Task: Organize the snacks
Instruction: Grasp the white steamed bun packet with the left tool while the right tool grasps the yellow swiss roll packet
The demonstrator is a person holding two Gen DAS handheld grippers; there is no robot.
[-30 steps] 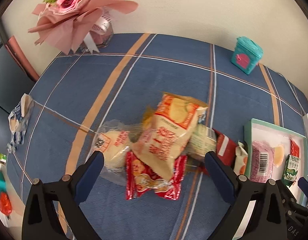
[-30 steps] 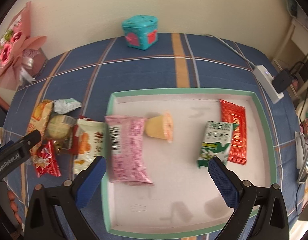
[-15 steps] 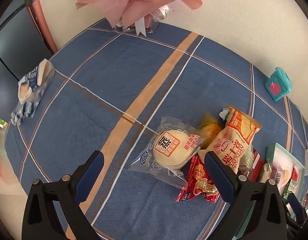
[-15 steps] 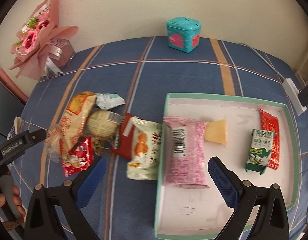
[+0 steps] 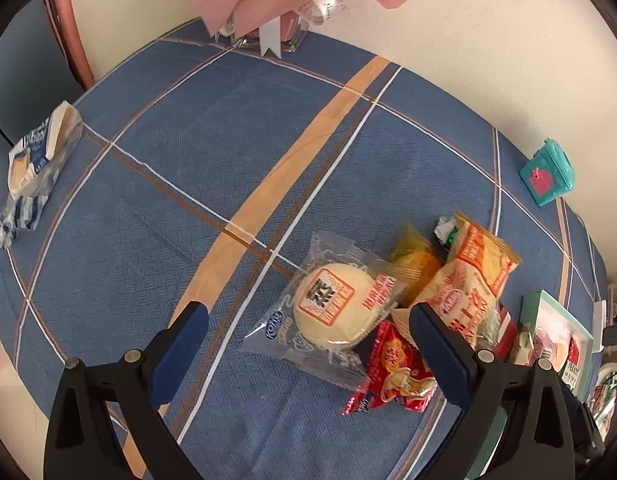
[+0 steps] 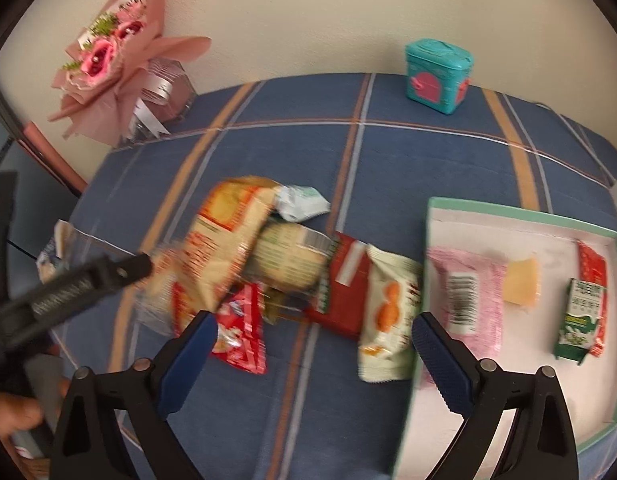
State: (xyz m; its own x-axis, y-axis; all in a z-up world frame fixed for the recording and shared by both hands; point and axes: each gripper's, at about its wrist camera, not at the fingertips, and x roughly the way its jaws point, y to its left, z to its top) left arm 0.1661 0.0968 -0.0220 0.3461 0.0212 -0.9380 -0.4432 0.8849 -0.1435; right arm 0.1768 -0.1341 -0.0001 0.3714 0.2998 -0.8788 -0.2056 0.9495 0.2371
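On blue plaid cloth [image 5: 228,168], mid-table: snack pile. Left gripper [image 5: 308,344] released, jaws spread wide, hovering over clear-wrapped round bun [image 5: 328,304]; nothing held. Red packet [image 5: 392,372] just right of bun, tucked under orange-and-cream bag [image 5: 472,284]. Right gripper [image 6: 314,344] likewise released, empty, above red-and-white packet [image 6: 244,336] and cream biscuit packet [image 6: 388,312]. Green-rimmed tray [image 6: 520,212] at right: pink packet [image 6: 468,296], yellow jelly cup [image 6: 520,284], green milk carton [image 6: 578,320] inside. Teal tin [image 6: 438,76] far, by wall; pink bouquet [image 6: 116,68] far left.
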